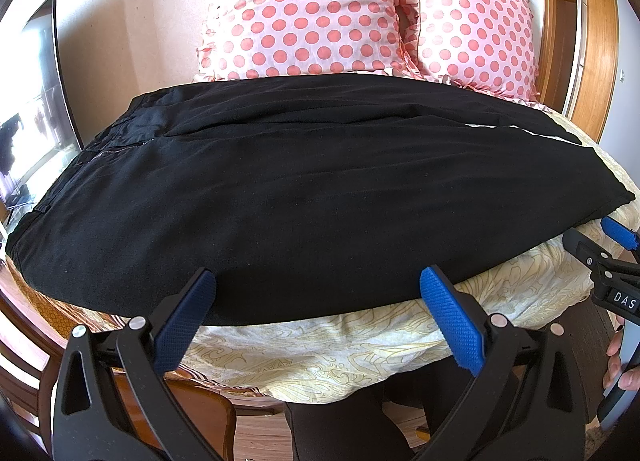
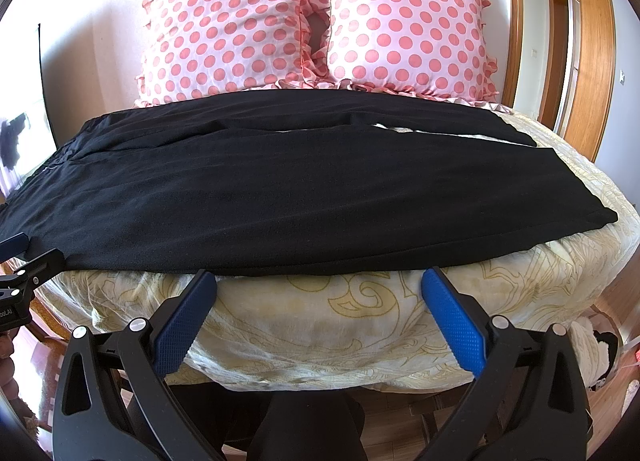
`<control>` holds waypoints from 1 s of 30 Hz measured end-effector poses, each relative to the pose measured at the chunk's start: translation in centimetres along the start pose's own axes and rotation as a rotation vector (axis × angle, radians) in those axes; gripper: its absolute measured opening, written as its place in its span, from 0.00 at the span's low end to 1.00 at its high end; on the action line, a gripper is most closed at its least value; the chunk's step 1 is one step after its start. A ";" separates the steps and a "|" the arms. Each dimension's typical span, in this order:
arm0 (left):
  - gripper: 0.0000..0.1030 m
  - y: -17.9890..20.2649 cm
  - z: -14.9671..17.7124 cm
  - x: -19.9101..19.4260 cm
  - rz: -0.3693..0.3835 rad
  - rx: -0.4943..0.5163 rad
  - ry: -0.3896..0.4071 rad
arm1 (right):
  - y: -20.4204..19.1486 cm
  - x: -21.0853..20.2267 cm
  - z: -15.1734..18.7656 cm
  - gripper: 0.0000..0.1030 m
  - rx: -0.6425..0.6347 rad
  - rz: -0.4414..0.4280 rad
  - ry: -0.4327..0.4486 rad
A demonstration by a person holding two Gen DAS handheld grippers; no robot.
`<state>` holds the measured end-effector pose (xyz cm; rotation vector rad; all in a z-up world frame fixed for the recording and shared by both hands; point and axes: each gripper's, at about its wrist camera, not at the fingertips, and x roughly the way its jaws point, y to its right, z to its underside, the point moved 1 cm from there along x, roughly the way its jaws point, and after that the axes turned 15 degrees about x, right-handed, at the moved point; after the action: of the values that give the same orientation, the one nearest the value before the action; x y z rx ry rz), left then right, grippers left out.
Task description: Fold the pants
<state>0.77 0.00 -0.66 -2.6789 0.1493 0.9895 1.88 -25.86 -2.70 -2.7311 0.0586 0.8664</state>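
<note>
Nearest the lens, the left gripper point(image 1: 316, 281) and right gripper point(image 2: 318, 281) are held spread wide, nothing grasped, at the bed's near edge. The pants point(image 1: 280, 189) are laid flat across the bed point(image 2: 360, 321), legs apart; folding seems not yet begun. Next, the near edge probably must be pinched. Two pillows point(image 2: 312, 21) are propped at the far edge.

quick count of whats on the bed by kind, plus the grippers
black pants: 1
polka-dot pillows: 2
grippers, left gripper and right gripper, both open: 2
total: 5
</note>
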 end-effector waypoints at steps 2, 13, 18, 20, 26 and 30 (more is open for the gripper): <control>0.98 0.0 0.0 0.0 0.000 0.000 0.000 | 0.0 0.0 0.0 0.99 0.000 0.000 -0.001; 0.98 0.0 -0.1 0.0 0.000 -0.002 -0.017 | 0.3 0.2 0.1 0.99 -0.016 -0.019 -0.010; 0.98 -0.4 -0.7 0.1 0.016 -0.010 -0.028 | 2.1 -0.3 -0.8 0.99 0.006 -0.065 -0.017; 0.98 -1.0 -1.0 -0.8 -0.004 -0.025 -0.009 | 3.3 -1.2 -1.9 0.99 0.034 -0.090 0.009; 0.98 -3.2 -3.7 -1.6 -0.076 -0.058 0.053 | 6.7 -1.3 -10.1 0.99 0.098 -0.010 0.130; 0.98 -4.5 -6.0 0.1 -0.113 -0.067 0.039 | 7.8 2.7 -16.0 0.99 0.120 0.095 0.123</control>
<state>5.42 2.48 4.62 -2.7339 -0.0269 0.9236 12.16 -37.55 6.36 -2.6835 0.2588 0.6948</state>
